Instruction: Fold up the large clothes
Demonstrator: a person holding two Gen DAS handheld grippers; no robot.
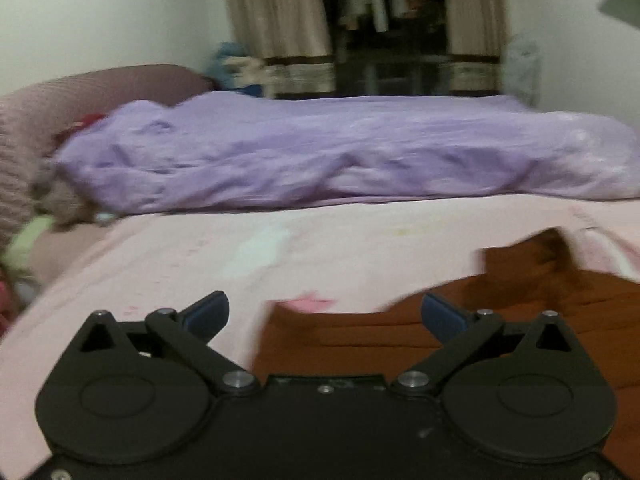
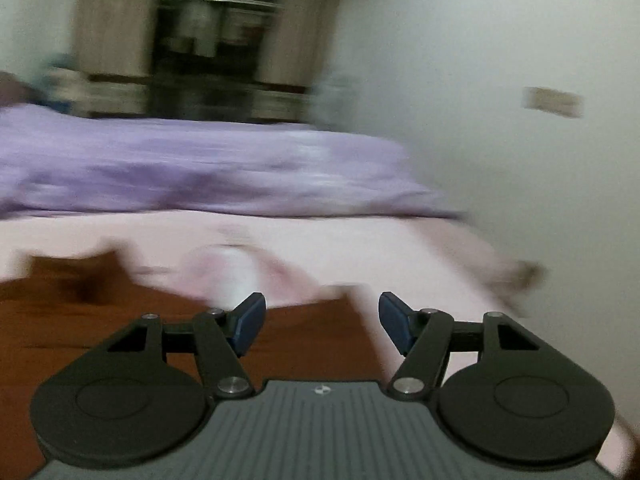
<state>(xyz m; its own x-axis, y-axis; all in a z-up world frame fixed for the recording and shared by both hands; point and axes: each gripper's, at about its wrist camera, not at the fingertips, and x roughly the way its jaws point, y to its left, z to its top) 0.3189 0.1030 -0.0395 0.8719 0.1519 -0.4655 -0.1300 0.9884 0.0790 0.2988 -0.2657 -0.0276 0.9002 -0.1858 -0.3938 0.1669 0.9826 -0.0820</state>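
Note:
A rust-brown garment (image 1: 520,320) lies spread on the pink bed sheet (image 1: 240,256). In the left wrist view it fills the lower right. My left gripper (image 1: 325,316) is open and empty, held over the garment's left edge. In the right wrist view the same brown garment (image 2: 100,320) fills the lower left. My right gripper (image 2: 322,322) is open and empty, over the garment's right edge. Both views are blurred by motion.
A rumpled purple quilt (image 1: 320,152) lies across the far half of the bed. A pink knitted cushion (image 1: 60,96) sits at the left. A white wall (image 2: 500,120) runs along the bed's right side. Curtains and a dark window (image 1: 380,32) stand behind.

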